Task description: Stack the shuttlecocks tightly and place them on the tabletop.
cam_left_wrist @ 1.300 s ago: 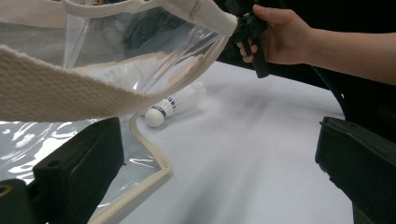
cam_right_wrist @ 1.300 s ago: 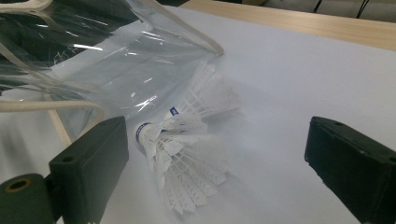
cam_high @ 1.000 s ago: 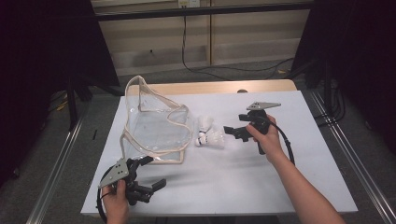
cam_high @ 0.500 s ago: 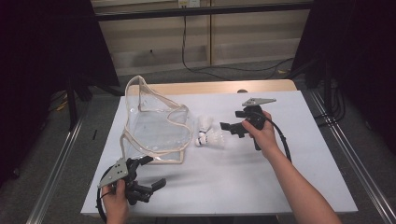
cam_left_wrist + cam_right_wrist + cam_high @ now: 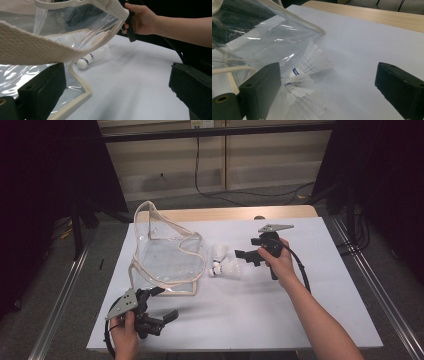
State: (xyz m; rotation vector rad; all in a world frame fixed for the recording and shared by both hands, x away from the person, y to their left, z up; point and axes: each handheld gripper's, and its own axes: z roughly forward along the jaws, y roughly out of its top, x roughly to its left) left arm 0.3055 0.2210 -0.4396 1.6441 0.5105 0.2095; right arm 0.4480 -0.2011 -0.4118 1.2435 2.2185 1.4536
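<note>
shuttlecocks (image 5: 226, 265) lie as a pair on the white table (image 5: 300, 320), touching each other just beside the open mouth of the clear bag (image 5: 165, 257), likely so they can go inside. the right gripper (image 5: 246, 256) hovers near them with jaws spread wide, lined up to grab one. the left gripper (image 5: 162, 307), also spread, waits by the bag's near edge, probably to steady it.

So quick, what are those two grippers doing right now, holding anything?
Left gripper: open, holding nothing, by the clear bag.
Right gripper: open, holding nothing, facing the shuttlecocks.
</note>
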